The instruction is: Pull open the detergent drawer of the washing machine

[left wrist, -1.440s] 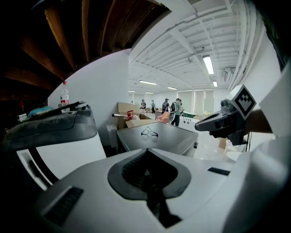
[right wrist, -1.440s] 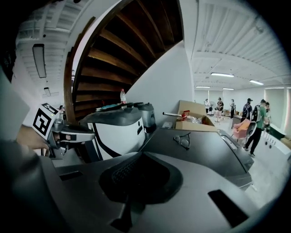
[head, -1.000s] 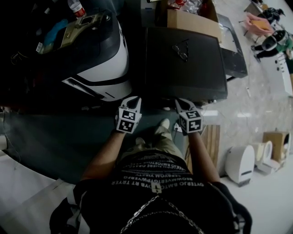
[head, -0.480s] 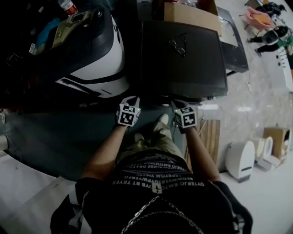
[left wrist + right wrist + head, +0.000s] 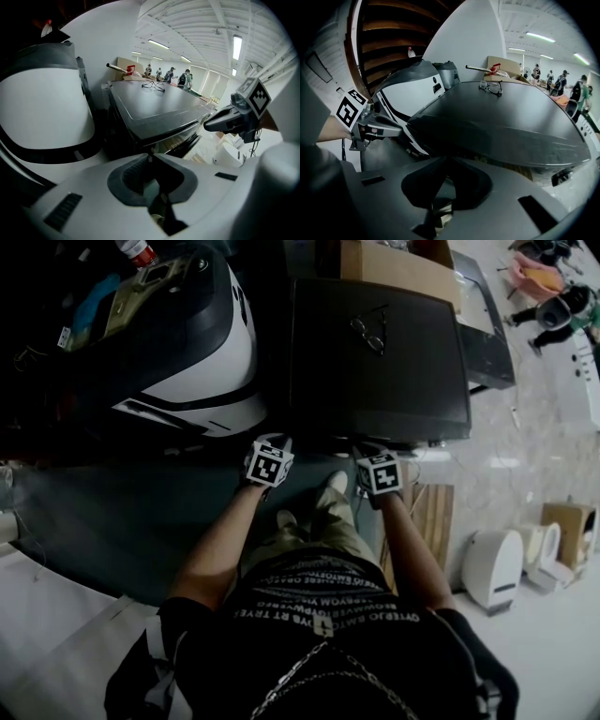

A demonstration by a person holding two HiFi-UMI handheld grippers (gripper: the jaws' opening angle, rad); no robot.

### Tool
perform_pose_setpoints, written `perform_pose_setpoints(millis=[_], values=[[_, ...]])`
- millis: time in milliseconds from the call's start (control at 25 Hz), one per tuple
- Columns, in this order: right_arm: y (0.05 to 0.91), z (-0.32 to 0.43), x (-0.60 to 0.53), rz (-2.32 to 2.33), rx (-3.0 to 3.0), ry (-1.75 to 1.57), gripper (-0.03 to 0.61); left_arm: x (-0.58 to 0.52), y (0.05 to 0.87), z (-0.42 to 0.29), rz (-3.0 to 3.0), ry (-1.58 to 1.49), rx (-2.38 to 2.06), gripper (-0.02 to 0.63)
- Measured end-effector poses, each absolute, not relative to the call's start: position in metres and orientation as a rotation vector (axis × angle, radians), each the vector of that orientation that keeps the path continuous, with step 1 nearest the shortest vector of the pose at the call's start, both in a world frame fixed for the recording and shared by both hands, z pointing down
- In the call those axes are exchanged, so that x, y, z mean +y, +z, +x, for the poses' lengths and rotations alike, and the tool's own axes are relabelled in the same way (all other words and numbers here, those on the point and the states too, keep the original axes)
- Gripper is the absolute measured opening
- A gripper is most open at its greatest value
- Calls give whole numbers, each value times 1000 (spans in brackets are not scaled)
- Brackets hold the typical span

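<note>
1. Head view, far left: a rounded white-and-black plastic housing (image 5: 220, 352) stands just beside the machine. It seems to have no part in this job.
2. The left gripper (image 5: 272, 442) hangs low in front of the person's body and points forward and down toward the near edge of the machine. The left gripper view shows its jaws clenched together on nothing. That suits a hand that is only being brought into place.
3. In the middle stands the black, box-shaped washing machine (image 5: 375, 381) with a flat top. A pair of thin wire-framed spectacles (image 5: 370, 331) lies toward the back of that top, well apart from both tools. The detergent drawer should sit on the front face. That face drops away in shadow beneath the near edge, and no view shows the drawer, so I cannot tell which side it is on.
4. The right gripper (image 5: 370, 451) is level with the left one, also at the front edge. Its jaws are pressed together and empty. I judge this an approach: one pair must part before it can take a drawer front.
5. At the right, a pale wooden slatted panel (image 5: 433, 521) lies on the floor near the person's leg, clear of the reach.
</note>
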State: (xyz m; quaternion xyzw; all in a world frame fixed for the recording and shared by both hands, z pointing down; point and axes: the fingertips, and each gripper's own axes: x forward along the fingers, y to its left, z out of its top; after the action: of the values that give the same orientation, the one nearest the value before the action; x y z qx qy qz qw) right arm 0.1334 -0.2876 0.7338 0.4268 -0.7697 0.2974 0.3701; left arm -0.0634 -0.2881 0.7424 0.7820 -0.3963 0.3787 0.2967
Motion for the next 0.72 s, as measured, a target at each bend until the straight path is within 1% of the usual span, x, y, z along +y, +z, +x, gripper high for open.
perform_pose_setpoints(millis=[40,80,120,160,200,400,520,720], values=[[736,134,-289,1092,-1968,767,5,-291,743,-62,2078,1014,-1044,21],[738,133,-291,1087,-1963,778,18,-295,742,-61,2081,1022,-1038,42],[741,133,-291,1078,-1953,796,60,-299,740,-61,2085,1030,-1035,63],[744,133,-291,1069,-1940,815,87,-302,739,-61,2087,1036,-1033,74],[747,133,-291,1060,-1932,829,94,-303,739,-60,2085,1039,-1030,80],[756,132,-299,1043,-1935,838,109,-304,740,-60,2078,1044,-1010,81],[760,127,-300,1021,-1944,858,112,-305,740,-69,2055,1038,-1036,110],[756,125,-302,1000,-1958,829,112,-311,740,-68,2069,1002,-1002,121]])
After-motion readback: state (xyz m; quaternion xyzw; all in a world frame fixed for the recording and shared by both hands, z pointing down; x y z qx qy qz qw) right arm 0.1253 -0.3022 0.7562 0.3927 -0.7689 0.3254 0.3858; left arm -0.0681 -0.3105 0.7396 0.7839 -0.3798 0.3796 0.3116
